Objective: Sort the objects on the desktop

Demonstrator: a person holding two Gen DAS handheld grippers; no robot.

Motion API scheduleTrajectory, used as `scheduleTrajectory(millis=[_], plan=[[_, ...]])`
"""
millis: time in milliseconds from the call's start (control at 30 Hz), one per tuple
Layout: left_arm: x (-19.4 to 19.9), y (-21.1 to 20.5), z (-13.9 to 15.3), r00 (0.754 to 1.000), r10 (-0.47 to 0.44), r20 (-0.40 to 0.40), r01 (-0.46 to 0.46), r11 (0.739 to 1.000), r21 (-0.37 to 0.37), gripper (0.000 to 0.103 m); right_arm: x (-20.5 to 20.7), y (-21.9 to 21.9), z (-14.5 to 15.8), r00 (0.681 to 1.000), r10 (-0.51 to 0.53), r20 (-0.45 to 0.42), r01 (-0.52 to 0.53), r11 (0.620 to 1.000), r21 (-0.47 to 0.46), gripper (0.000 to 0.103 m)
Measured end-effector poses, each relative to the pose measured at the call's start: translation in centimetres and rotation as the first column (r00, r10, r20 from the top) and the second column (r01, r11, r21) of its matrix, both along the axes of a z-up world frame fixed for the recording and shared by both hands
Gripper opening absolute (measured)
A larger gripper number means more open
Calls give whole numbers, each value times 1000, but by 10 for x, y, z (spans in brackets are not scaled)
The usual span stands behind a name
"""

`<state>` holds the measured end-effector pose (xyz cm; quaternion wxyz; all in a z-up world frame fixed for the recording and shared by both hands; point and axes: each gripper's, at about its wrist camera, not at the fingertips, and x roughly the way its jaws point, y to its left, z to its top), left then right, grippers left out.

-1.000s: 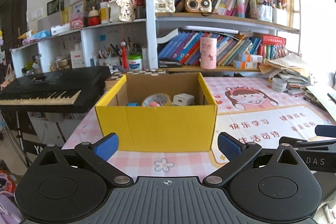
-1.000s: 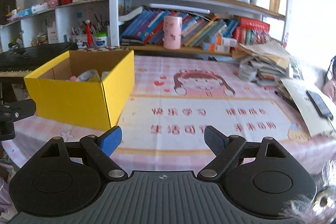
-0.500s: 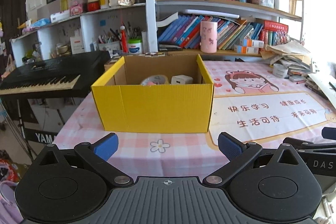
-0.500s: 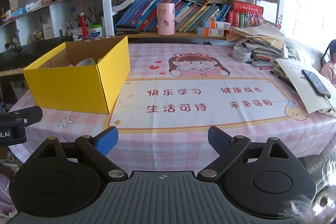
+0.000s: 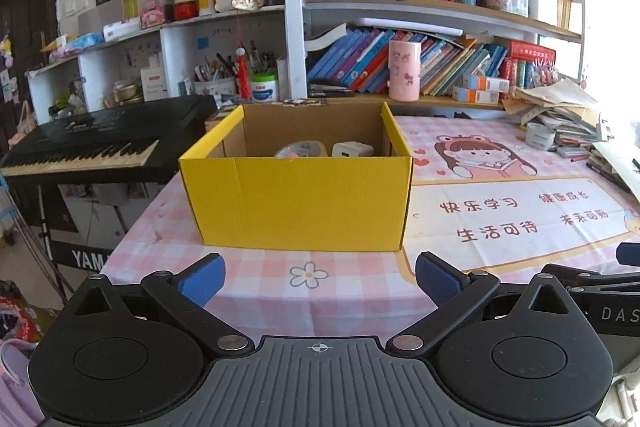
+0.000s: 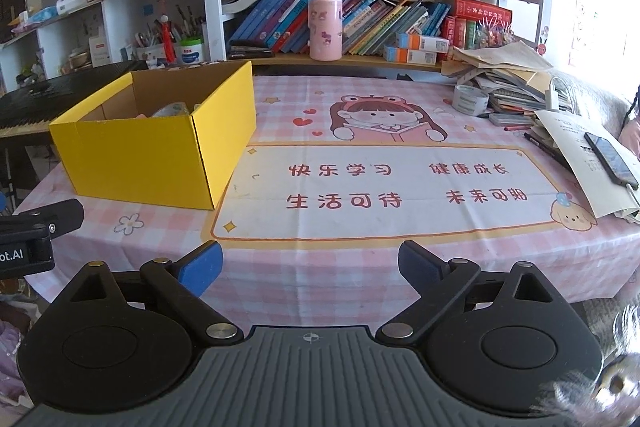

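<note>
A yellow cardboard box (image 5: 296,203) stands on the pink checked table; it also shows at the left in the right wrist view (image 6: 152,151). Inside it I see a tape roll (image 5: 300,149) and a white cube-shaped item (image 5: 352,149). My left gripper (image 5: 318,277) is open and empty, held off the table's near edge in front of the box. My right gripper (image 6: 310,267) is open and empty, in front of the desk mat (image 6: 392,183).
A tape roll (image 6: 470,99), pens and stacked papers (image 6: 516,83) lie at the table's right; a phone (image 6: 610,159) rests on a sheet. A pink cup (image 6: 325,29) and books fill the shelf behind. A black keyboard (image 5: 92,147) stands left of the table.
Both grippers have pulled back and away from the table; the box and mat look smaller and farther. Both stay open and empty.
</note>
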<state>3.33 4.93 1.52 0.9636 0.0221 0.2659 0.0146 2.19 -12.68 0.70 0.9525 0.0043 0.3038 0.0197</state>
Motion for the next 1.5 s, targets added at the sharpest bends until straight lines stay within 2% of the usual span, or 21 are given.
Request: scheduleTrajectory(millis=[467,1500], plan=[[-1,-9,-2,999,-14,-30,15,999,34,103,-2,-8,-4,999,-29,-33,29,1000,-11,102],[0,-20,-7,990,-99,-96,102,995,20,103,-10,-16,-4,998,-45,-43,44,999,-26,102]])
